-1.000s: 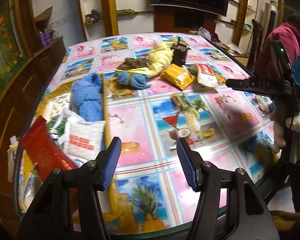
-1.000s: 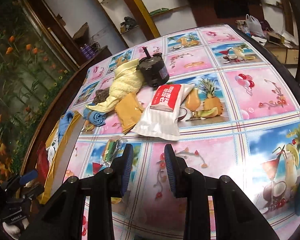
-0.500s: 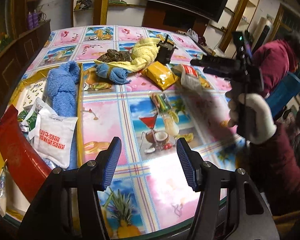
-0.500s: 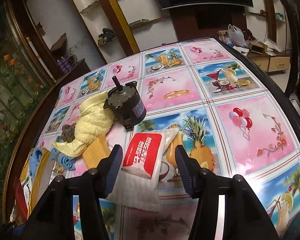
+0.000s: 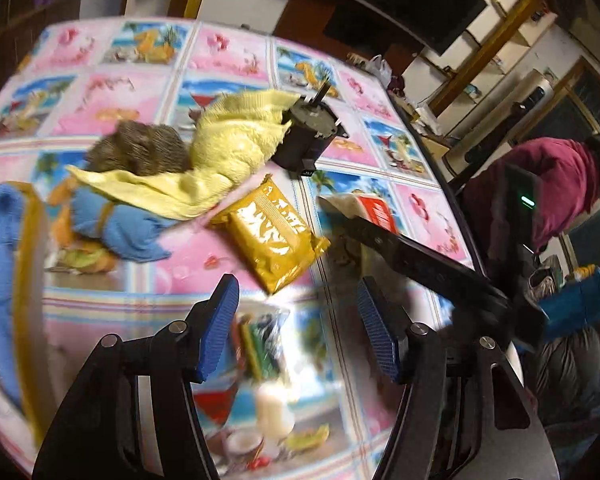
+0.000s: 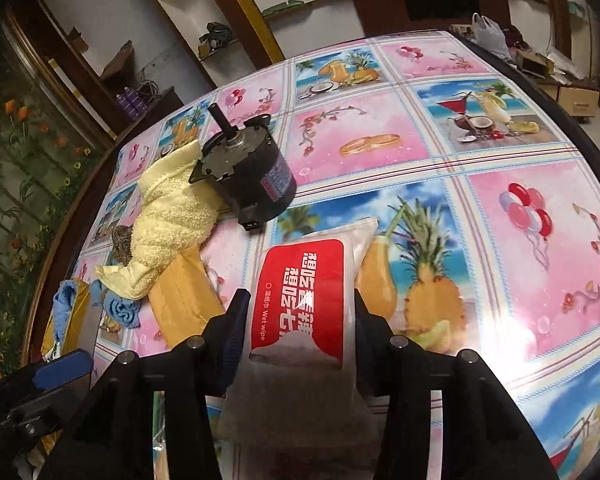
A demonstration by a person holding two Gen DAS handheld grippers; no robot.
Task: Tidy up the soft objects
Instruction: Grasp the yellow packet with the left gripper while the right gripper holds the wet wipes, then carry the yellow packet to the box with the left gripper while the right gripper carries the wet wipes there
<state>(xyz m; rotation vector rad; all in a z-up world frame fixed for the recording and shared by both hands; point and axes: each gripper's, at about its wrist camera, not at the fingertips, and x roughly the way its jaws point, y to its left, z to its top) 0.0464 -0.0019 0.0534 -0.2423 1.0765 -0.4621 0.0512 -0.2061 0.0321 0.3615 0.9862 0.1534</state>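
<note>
With towels and packets lying unsorted beyond them on the table, the right gripper is straddling the wet-wipe pack between parted fingers, while the left gripper is hovering, fingers apart.

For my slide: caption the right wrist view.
Right claw straddles the wet wipe pack beside a black motor and yellow towel.

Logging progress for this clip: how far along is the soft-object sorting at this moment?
Early. Nothing visibly sorted yet. In hand: the right gripper straddles the wet wipe pack, fingers at its sides, grip unconfirmed. The left gripper hovers open. Left: yellow towel, blue towel, brown plush and yellow packet lie mixed beside the motor.
</note>
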